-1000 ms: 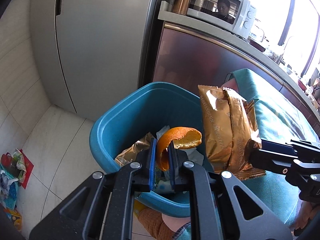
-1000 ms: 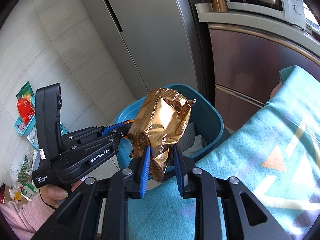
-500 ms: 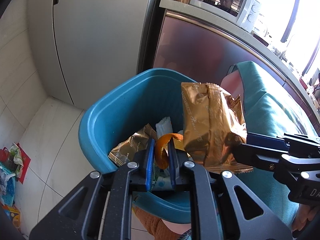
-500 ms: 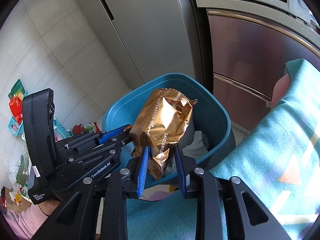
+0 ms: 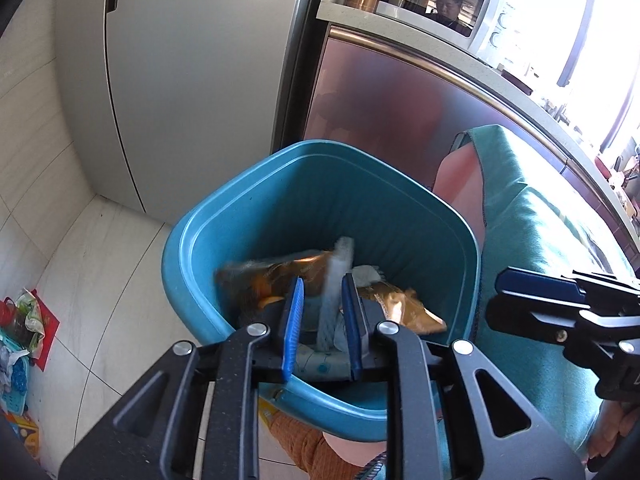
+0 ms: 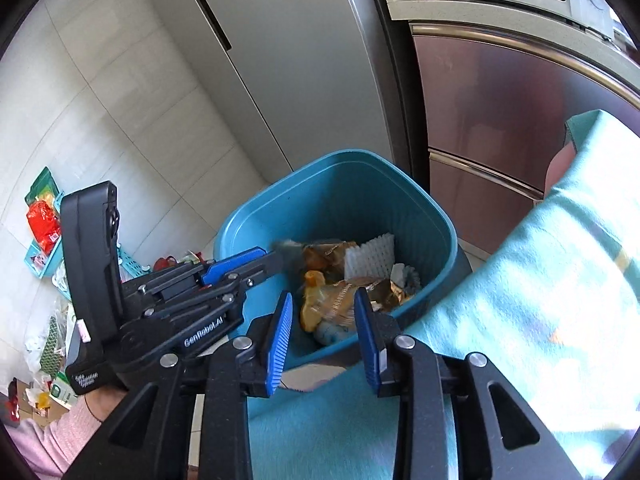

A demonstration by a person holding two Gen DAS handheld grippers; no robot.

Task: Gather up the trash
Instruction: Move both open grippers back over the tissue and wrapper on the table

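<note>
Gold wrappers (image 6: 340, 300) and orange peel (image 6: 314, 280) lie inside the teal bin (image 5: 192, 240), below its rim. The left gripper (image 5: 322, 316) and right gripper (image 6: 324, 336) hover over the near rim, jaws opening, holding nothing. Bare floor (image 5: 100, 280) lies at 9 o'clock, a cloth-covered surface (image 6: 540, 280) at 3 o'clock.

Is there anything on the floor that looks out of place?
Yes. Packets and wrappers lie scattered on the tiled floor left of the blue bin, not inside it. The bin itself stands upright, with nothing spilled over its rim.
</note>
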